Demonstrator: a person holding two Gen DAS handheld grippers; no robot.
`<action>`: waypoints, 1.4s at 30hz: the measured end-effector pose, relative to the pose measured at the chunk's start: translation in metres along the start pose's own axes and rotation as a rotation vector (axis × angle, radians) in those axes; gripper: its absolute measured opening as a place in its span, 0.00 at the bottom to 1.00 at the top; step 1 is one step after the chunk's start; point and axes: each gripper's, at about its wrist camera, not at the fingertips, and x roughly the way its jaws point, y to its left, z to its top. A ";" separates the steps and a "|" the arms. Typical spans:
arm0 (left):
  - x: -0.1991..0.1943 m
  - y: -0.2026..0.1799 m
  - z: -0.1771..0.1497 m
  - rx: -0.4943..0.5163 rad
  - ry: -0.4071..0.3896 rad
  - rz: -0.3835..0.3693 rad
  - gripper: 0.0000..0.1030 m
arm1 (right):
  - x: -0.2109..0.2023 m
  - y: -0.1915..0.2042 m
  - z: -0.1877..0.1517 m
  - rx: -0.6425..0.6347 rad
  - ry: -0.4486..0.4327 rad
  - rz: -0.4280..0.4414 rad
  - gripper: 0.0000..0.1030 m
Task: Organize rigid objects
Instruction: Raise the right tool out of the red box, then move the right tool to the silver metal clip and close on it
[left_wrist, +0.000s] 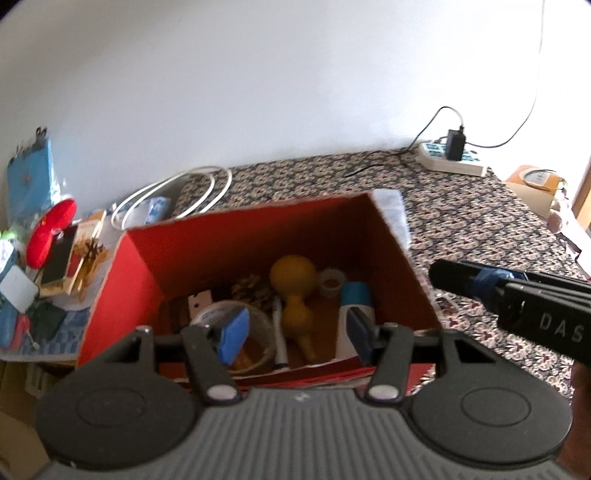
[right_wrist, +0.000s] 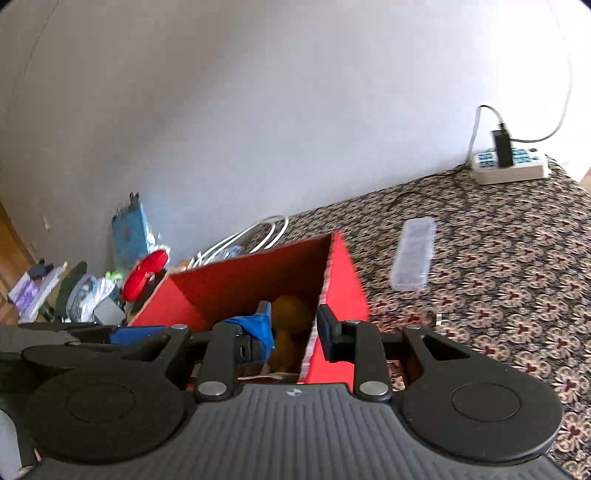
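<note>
An open red box (left_wrist: 140, 266) stands on the patterned bedspread. Inside lie a yellow gourd (left_wrist: 293, 280), a pine cone (left_wrist: 253, 291), a roll of clear tape (left_wrist: 236, 332), a white marker (left_wrist: 280, 339), a small white jar (left_wrist: 331, 282) and a blue-and-white tube (left_wrist: 352, 306). My left gripper (left_wrist: 295, 336) is open and empty above the box's near edge. My right gripper (right_wrist: 295, 332) is open and empty over the box's right wall (right_wrist: 341, 266); it also shows at the right in the left wrist view (left_wrist: 454, 277). A clear plastic case (right_wrist: 413, 258) lies on the bedspread right of the box.
A white power strip (right_wrist: 511, 164) with a black charger sits at the far wall. White cable coils (left_wrist: 170, 199) lie behind the box. A cluttered pile with a red pouch (left_wrist: 50, 232), books and blue items lies left of the box. A tan box (left_wrist: 535, 184) is far right.
</note>
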 end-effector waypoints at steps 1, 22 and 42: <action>-0.002 -0.004 0.001 0.005 -0.006 -0.007 0.55 | -0.004 -0.005 0.001 0.012 -0.008 -0.006 0.10; 0.008 -0.141 0.008 0.169 -0.052 -0.136 0.54 | -0.031 -0.144 -0.009 0.282 0.088 -0.078 0.09; 0.118 -0.191 -0.005 0.059 0.114 -0.014 0.57 | -0.003 -0.216 -0.005 0.358 0.274 0.032 0.11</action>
